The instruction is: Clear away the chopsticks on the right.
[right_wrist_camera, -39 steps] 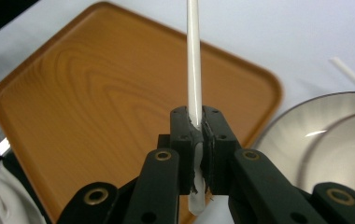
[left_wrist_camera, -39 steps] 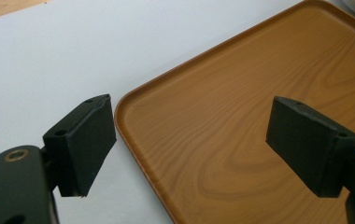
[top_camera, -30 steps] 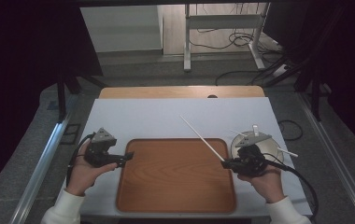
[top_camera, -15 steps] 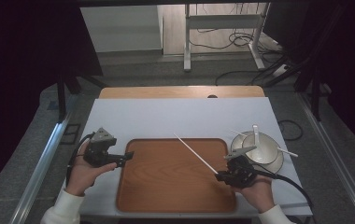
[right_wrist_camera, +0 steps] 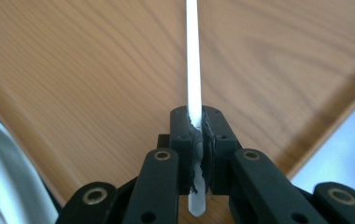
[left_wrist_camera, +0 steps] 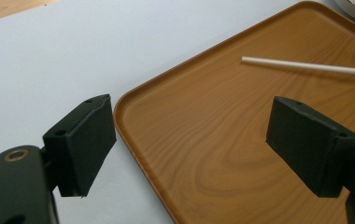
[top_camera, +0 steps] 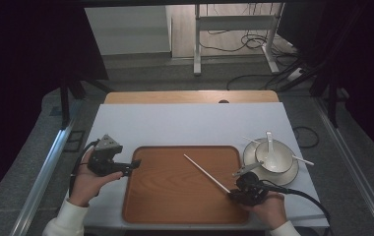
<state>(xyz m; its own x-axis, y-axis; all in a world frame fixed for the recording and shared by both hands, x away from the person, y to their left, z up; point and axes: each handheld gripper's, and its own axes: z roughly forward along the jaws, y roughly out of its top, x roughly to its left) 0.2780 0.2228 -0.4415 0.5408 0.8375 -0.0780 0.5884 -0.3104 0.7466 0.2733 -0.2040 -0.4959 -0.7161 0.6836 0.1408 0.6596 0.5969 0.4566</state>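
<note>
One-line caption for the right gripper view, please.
Right tongs shut on a thin white plastic chopstick above the brown wood-grain tray.

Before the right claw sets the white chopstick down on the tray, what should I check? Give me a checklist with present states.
1. Right claw shut on the white chopstick: ok.
2. Chopstick is over the wooden tray, tip toward its middle: ok.
3. Tray surface under the chopstick is bare: ok.
4. Left claw open, holding nothing, at the tray's left rim: ok.
5. Bowl with its spoon stands apart from the tray on the right: ok.
6. Chopstick touching the tray: cannot tell.
</note>
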